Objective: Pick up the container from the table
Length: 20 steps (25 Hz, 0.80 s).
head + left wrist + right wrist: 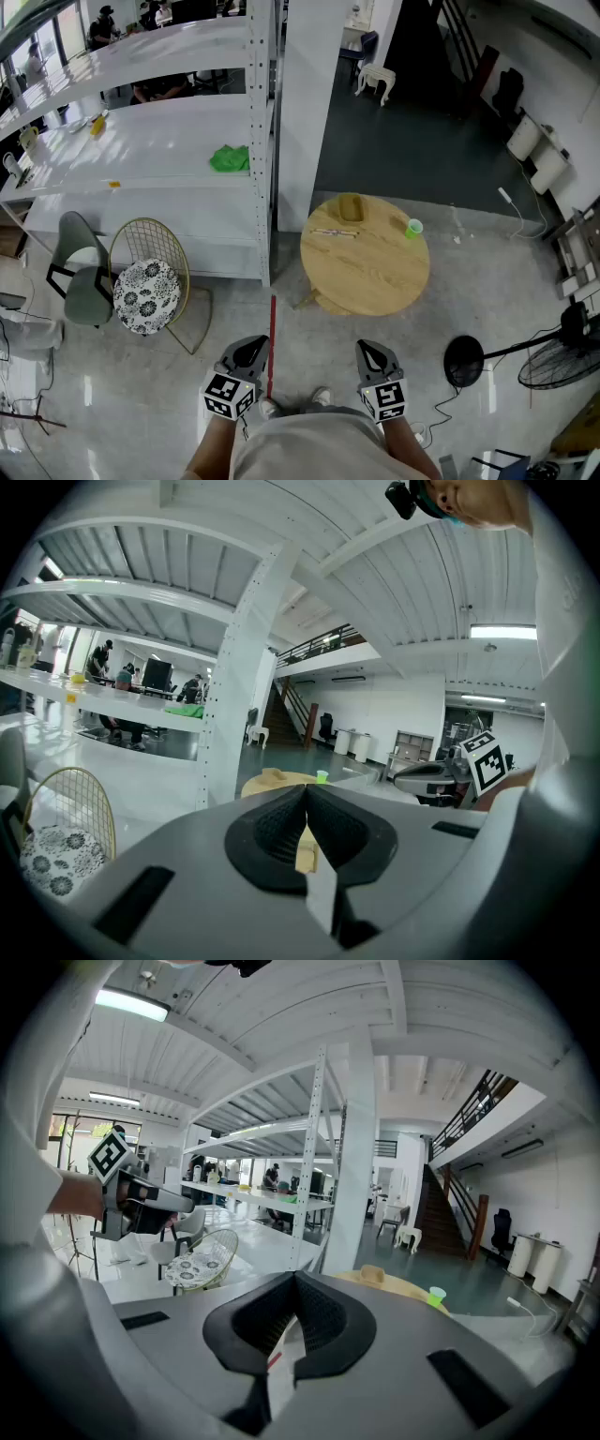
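Observation:
A tan box-like container (350, 207) sits at the far side of a round wooden table (366, 277). A thin pair of sticks (334, 232) and a small green cup (413, 227) lie near it. Both grippers hang low in the head view, well short of the table: the left gripper (251, 351) and the right gripper (375, 354), each shut with nothing held. The left gripper view shows its shut tips (307, 789) below the distant container (272, 778) and cup (322, 777). In the right gripper view the shut tips (296, 1277) sit left of the container (372, 1274).
A white shelving unit (187, 150) with a green cloth (230, 157) stands to the left, beside a white pillar (319, 94). A wire chair with a patterned cushion (148, 292) and a grey chair (80, 272) stand in front of it. A floor fan (562, 356) and cables lie at the right.

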Motion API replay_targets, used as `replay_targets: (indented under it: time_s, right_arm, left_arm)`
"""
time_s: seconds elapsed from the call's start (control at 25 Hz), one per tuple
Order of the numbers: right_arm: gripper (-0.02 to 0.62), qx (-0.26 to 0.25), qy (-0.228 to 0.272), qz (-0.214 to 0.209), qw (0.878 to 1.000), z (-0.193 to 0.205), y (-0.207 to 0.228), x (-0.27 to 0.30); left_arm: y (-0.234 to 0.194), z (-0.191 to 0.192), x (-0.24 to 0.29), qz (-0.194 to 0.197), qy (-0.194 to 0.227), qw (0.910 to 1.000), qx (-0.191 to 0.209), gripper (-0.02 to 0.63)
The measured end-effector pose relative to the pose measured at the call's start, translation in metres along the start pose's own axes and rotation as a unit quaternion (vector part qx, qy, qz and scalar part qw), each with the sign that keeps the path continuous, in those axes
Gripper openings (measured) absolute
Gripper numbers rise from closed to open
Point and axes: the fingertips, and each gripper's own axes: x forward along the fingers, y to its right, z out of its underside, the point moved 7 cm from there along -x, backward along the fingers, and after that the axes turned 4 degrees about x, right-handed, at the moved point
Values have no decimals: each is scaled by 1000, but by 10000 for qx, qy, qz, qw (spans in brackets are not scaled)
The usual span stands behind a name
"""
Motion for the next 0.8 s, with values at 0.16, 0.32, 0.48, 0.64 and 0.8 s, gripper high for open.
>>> replay_targets:
  time_s: [0.16, 0.32, 0.48, 0.64, 0.8]
  right_arm:
    - [23, -9, 36, 68, 10000, 6, 28, -12]
    - [23, 72, 134, 75, 9999, 13, 60, -24]
    - [23, 215, 420, -62, 9989, 15, 92, -32]
    - [25, 441, 769, -280, 9957, 12, 119, -35]
    - [25, 520, 939, -372, 9935, 6, 146, -23]
  left_arm:
    - [24, -7, 30, 102, -11, 9999, 58, 17]
    - [51, -18, 61, 184, -3, 9996, 202, 17]
    - [76, -32, 92, 216, 26, 9992, 326, 17]
    - [94, -48, 113, 183, 169, 9994, 226, 17]
    - [96, -63, 136, 67, 257, 9989, 376, 17]
